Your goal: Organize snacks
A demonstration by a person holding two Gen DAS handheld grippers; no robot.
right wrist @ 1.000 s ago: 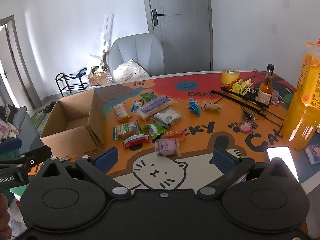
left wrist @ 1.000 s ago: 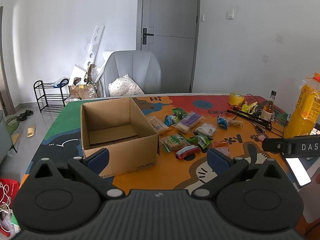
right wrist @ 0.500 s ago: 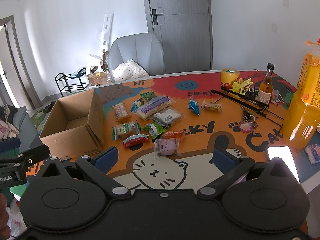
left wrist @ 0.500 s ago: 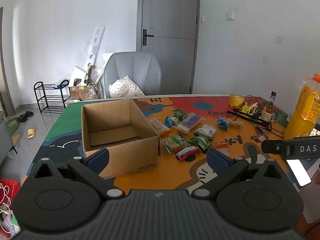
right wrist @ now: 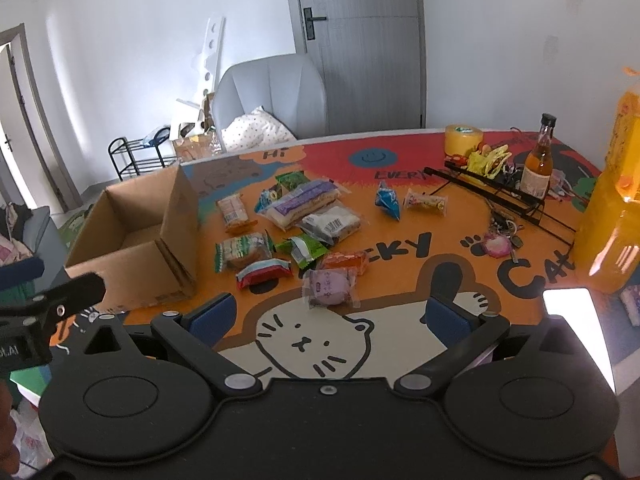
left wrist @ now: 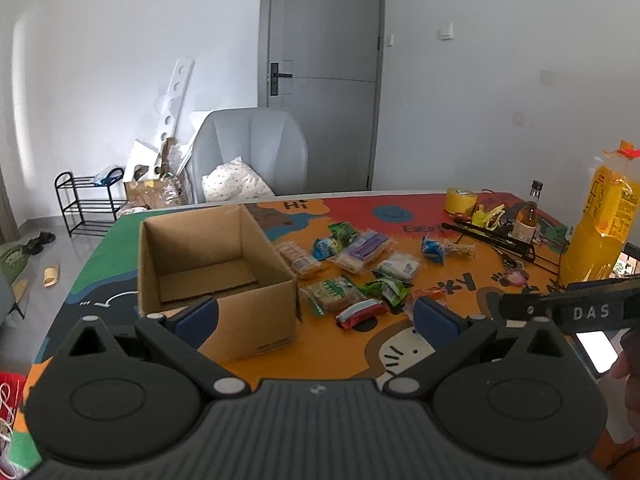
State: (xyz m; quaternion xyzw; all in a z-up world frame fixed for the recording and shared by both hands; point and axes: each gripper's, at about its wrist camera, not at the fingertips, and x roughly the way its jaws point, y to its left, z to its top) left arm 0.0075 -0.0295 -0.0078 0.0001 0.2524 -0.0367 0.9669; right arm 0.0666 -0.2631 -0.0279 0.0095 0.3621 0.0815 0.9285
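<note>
An open, empty cardboard box (left wrist: 208, 256) (right wrist: 132, 236) stands on the left of the cartoon-print table (right wrist: 400, 248). Several wrapped snacks lie to its right: a purple pack (right wrist: 330, 286), a red-white-blue bar (right wrist: 264, 272), a green pack (right wrist: 304, 249), a long purple pack (right wrist: 304, 202), a blue pouch (right wrist: 387, 200). My left gripper (left wrist: 316, 316) is open and empty, near the box's front. My right gripper (right wrist: 328, 316) is open and empty, just in front of the purple pack.
Two yellow drink bottles (left wrist: 604, 224) stand at the right edge beside a lit phone (right wrist: 576, 320). A small brown bottle (right wrist: 538, 160), a black rack (right wrist: 492, 188), keys (right wrist: 500, 240) and a yellow tape roll (right wrist: 463, 140) sit at the back right. A grey chair (left wrist: 248, 152) stands behind the table.
Both grippers have stayed open. The left view has shifted slightly; the table contents have not moved.
</note>
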